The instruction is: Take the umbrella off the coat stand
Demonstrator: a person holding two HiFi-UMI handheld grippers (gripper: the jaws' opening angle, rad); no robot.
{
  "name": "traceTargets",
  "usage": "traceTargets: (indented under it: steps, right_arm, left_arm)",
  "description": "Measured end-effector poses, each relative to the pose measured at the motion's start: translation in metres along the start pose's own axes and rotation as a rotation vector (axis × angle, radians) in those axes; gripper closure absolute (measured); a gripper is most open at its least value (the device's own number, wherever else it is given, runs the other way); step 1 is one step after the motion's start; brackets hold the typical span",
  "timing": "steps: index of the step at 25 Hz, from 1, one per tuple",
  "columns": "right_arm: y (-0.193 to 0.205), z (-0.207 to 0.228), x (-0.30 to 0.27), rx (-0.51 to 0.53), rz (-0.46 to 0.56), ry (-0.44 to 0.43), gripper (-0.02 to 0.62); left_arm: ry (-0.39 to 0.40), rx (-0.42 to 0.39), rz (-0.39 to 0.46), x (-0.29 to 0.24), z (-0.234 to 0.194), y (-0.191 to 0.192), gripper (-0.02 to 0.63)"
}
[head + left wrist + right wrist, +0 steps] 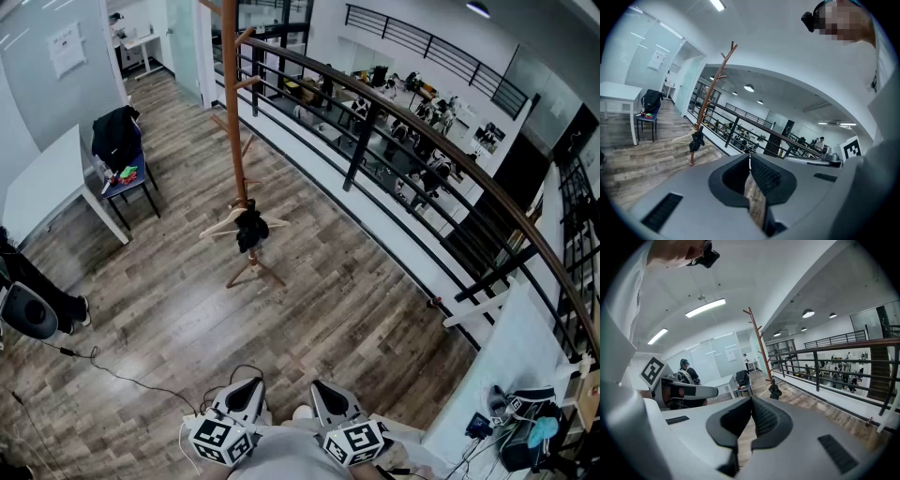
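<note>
1. Closest are the two grippers, held low by the person's body. The left gripper (247, 384) is shut tight with nothing in it. The right gripper (326, 386) is shut too, its tips touching. It holds nothing.
2. The umbrella (250, 228) is well apart from both grippers. It hangs low on the coat stand (231, 112), a small black bundle right beside a pale hanger (217, 225).
3. I think the job has not really begun. The person must walk over and open a gripper first.
4. The stand is tall and thin, on small feet. A hard pull to the side could tip it over, maybe toward the railing (403, 117) close by.
5. The hanger is so near the umbrella that a gripper could grab it or knock it off by mistake.
6. The umbrella looks soft and floppy, like folded cloth. It could slip from the pads (762, 416), or only a loose flap might get pinched.
7. A thin black cable (112, 373) lies on the floor (328, 319) to the left — a foot could catch on it.
8. The stand is smooth brown wood, a round pole with pegs that poke upward. The floor is grey-brown planks. The railing has dark metal bars and a wooden top. The pads are black and bumpy — the gripper bodies are smooth and grey.
</note>
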State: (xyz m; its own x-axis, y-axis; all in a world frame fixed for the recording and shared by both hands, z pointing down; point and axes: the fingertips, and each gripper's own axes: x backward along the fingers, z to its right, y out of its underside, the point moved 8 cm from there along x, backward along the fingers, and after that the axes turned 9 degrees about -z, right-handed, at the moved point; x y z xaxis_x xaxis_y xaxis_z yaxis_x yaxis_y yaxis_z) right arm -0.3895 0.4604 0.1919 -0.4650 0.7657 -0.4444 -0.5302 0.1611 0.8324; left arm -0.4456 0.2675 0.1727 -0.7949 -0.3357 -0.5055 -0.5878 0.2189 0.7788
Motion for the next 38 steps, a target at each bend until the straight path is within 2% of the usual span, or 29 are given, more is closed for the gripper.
traceTargets:
  steps: [3, 7, 14, 21, 29, 38]
  right_arm:
    - [0.009, 0.025, 0.034, 0.014, -0.019, 0.025, 0.56]
    - [0.018, 0.042, 0.059, 0.023, -0.017, 0.039, 0.561]
    - [0.027, 0.053, 0.084, 0.035, 0.029, -0.048, 0.56]
    - [0.044, 0.062, 0.101, 0.04, 0.007, -0.101, 0.56]
    - [0.047, 0.058, 0.099, 0.011, -0.015, -0.108, 0.56]
    - [0.012, 0.082, 0.036, 0.014, -0.032, -0.087, 0.56]
  left_arm:
    - [0.005, 0.023, 0.033, -0.007, 0.04, 0.011, 0.578]
    - [0.008, 0.007, 0.032, -0.017, 0.071, 0.02, 0.578]
    - [-0.003, -0.006, 0.063, -0.021, 0.11, 0.036, 0.578]
    - [-0.037, -0.012, 0.096, -0.018, 0.143, 0.047, 0.578]
    - [-0.041, -0.005, 0.062, -0.01, 0.137, 0.048, 0.578]
    - [-0.013, 0.009, 0.053, -0.061, 0.082, 0.007, 0.578]
